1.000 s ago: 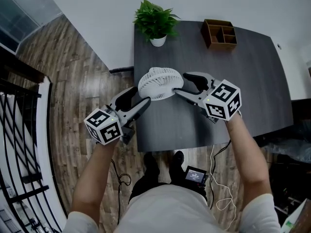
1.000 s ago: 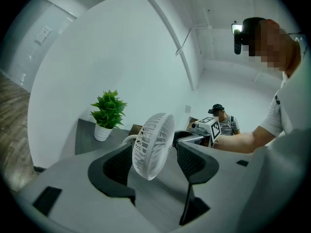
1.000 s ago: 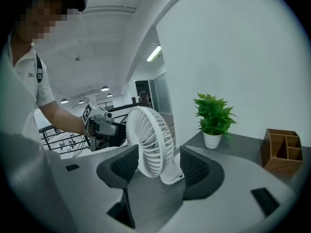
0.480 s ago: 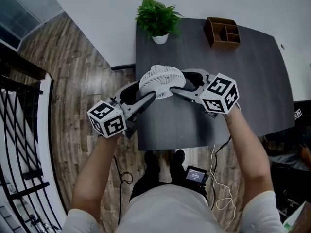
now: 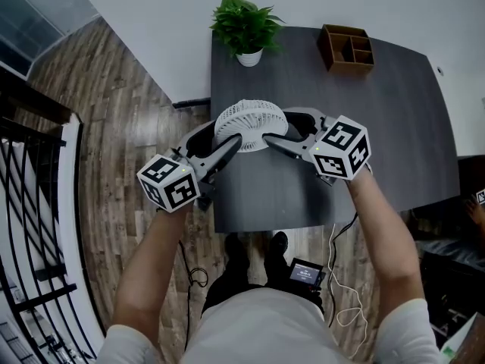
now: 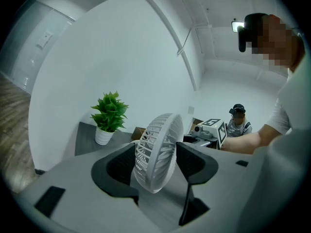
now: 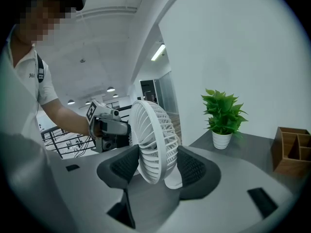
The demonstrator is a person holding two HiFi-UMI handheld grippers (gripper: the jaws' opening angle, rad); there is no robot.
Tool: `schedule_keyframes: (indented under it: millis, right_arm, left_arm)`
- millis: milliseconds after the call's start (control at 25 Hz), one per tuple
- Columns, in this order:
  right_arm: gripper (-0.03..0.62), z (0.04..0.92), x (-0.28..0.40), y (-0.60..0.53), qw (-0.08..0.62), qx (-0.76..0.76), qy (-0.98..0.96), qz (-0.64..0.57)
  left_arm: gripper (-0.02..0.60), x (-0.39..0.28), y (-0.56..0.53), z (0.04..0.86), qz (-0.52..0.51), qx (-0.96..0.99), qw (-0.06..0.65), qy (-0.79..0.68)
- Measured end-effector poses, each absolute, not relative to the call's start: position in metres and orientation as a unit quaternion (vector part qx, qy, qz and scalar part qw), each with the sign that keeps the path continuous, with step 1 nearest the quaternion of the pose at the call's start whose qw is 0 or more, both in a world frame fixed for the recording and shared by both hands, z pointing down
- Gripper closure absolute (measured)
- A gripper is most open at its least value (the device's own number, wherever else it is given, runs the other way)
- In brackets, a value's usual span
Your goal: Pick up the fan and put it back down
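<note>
Obs: the fan (image 5: 251,125) is sitting at upper centre of the head view, over the left part of the table (image 5: 379,127), clamped from 2 sides. Whether its base is clear of the tabletop I cannot tell; it appears raised.

Jaws: the left gripper (image 6: 155,166) is closing its 2 pads on the fan's round cage, 1 pad on each face. The right gripper (image 7: 155,171) is doing the same from the opposite edge, its jaws standing wide because the cage is thick.

Risks, as judged:
- The cage is thin ribbed plastic; the pads are bearing on ribs only, so the cage may be flexing, and a harder squeeze could crack it.
- 2 grips are sharing 1 rigid thing. If the hands are moving unevenly, the head could twist on its neck or slip out of 1 pair of pads.
- The fan is hanging near the table's left edge; a slanted set-down there could tip it to the floor.
- The plant (image 5: 244,25) and the wooden box (image 5: 347,48) are standing well apart from it, so I am expecting no collision.

Pose: both forearms are reaching up-frame and converging, the left gripper pointing up-right, the right pointing up-left, marker cubes nearest the person.
</note>
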State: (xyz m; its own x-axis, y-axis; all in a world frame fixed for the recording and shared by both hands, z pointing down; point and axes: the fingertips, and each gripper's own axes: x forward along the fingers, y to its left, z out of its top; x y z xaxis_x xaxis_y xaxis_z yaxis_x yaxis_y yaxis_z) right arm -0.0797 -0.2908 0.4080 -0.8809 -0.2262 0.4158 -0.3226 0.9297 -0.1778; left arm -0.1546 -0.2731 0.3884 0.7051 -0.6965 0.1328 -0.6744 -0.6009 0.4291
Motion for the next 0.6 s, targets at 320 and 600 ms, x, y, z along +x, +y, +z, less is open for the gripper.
schedule_keyframes:
  millis: [320, 600]
  right_arm:
    - [0.347, 0.388, -0.077, -0.282, 0.173, 0.148, -0.966, 0.124]
    - [0.347, 0.373, -0.074, -0.275, 0.174, 0.154, -0.966, 0.11]
  left_arm:
    - [0.31, -0.155, -0.266, 0.371, -0.049, 0.897, 0.215, -0.382]
    - [0.313, -0.152, -0.259, 0.354, -0.048, 0.905, 0.195, -0.375]
